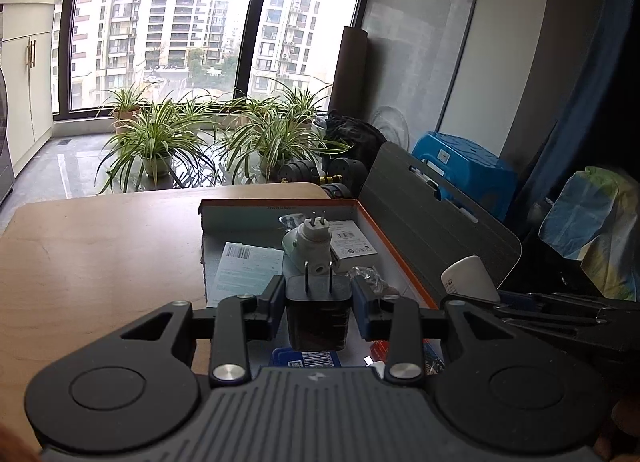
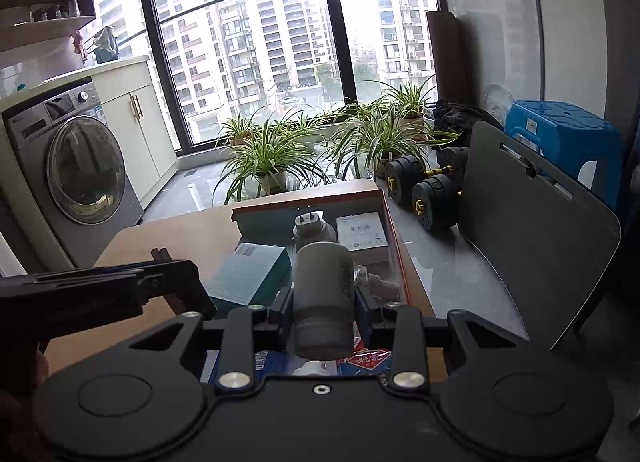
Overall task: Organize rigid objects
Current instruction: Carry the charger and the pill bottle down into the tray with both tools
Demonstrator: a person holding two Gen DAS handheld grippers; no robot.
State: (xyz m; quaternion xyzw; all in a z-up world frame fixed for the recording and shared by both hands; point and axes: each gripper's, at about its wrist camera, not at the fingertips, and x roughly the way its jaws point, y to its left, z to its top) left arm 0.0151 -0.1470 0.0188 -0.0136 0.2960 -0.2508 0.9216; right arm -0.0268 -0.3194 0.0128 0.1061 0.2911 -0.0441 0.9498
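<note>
In the left wrist view my left gripper (image 1: 318, 302) is shut on a black charger plug (image 1: 318, 322), its two prongs pointing away from me. It hangs over the near end of an open orange-rimmed box (image 1: 280, 203). In the right wrist view my right gripper (image 2: 324, 306) is shut on a pale grey cylinder (image 2: 324, 294), also above that box (image 2: 308, 197). The same cylinder (image 1: 468, 278) shows at the right of the left wrist view. Inside the box lie a grey plug adapter (image 1: 316, 240), a teal carton (image 2: 252, 274), a white labelled carton (image 2: 362, 236) and a clear plastic bag (image 1: 366, 276).
The box stands on a wooden table (image 1: 100, 254) with its dark lid (image 1: 432, 229) folded out to the right. Black dumbbells (image 2: 424, 185), potted plants (image 2: 268, 157) and a blue stool (image 2: 560, 133) stand on the floor beyond. A washing machine (image 2: 76, 165) is at the left.
</note>
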